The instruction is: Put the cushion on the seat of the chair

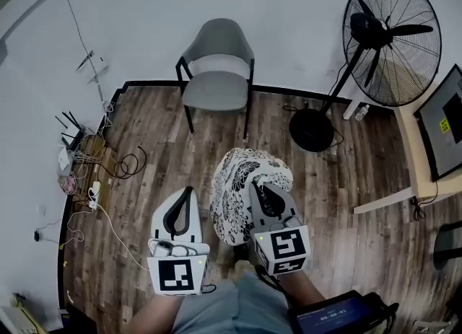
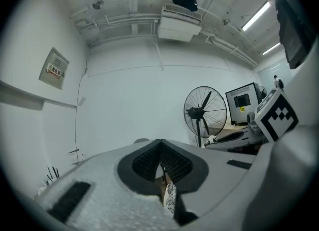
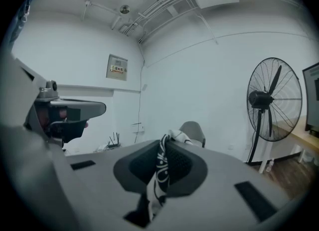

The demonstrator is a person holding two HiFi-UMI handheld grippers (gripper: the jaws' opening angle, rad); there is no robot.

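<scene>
A white cushion with a black floral print hangs between my two grippers, above the wooden floor. My right gripper is shut on its right side; in the right gripper view the printed fabric is pinched between the jaws. My left gripper is at the cushion's left edge. The left gripper view shows its jaws closed with a strip of the print caught low between them. The grey chair stands ahead against the white wall, its seat bare. It also shows beyond the right jaws.
A large standing fan is at the right of the chair, its round base on the floor. A desk with a monitor sits at the far right. Routers and tangled cables lie along the left wall.
</scene>
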